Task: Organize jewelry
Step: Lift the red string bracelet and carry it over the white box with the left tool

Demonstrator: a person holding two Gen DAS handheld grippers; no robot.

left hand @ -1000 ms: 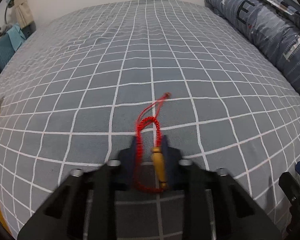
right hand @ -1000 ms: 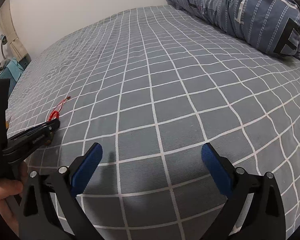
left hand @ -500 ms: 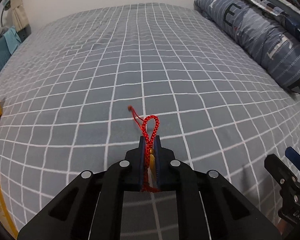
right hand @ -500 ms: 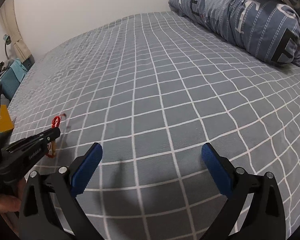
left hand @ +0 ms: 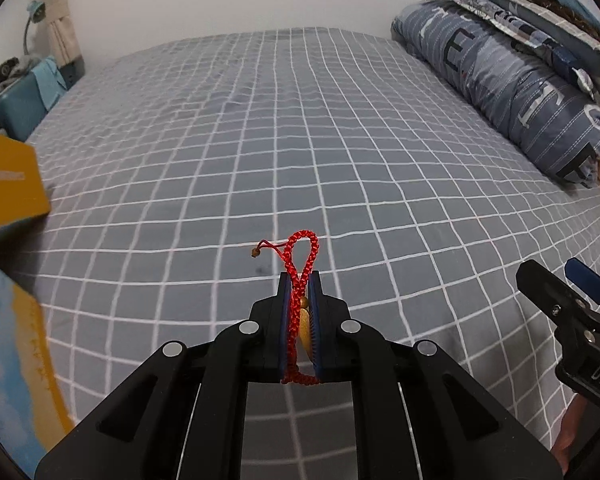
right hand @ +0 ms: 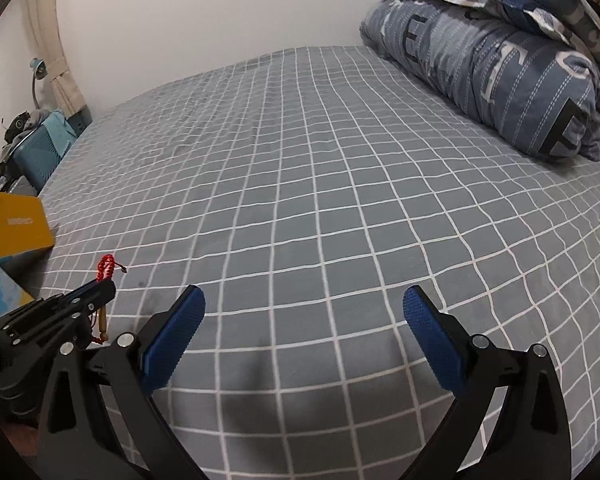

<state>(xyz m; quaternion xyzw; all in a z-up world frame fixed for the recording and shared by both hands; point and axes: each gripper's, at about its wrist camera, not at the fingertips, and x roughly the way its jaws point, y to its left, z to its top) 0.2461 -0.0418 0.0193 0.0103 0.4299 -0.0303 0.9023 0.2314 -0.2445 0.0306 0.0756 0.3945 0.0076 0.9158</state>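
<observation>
My left gripper [left hand: 299,280] is shut on a red braided bracelet [left hand: 302,252] with a gold charm [left hand: 305,326]. It holds the bracelet above the grey checked bedspread [left hand: 300,140]. The red loop sticks out past the fingertips and the charm sits between the pads. The bracelet also shows in the right wrist view [right hand: 105,267], held by the left gripper [right hand: 104,290] at the lower left. My right gripper [right hand: 304,308] is open and empty above the bed's near part. Its tip shows in the left wrist view [left hand: 548,284] at the right.
A yellow box [left hand: 8,184] stands at the bed's left edge, also in the right wrist view [right hand: 18,226]. A yellow and blue lid or tray [left hand: 16,360] lies near it. Blue patterned pillows [left hand: 520,92] lie along the right. A teal suitcase [right hand: 40,148] stands beside the bed.
My left gripper closed on the bracelet and lifted it off the bedspread. Both grippers rose and tilted up, so the yellow box came into view.
</observation>
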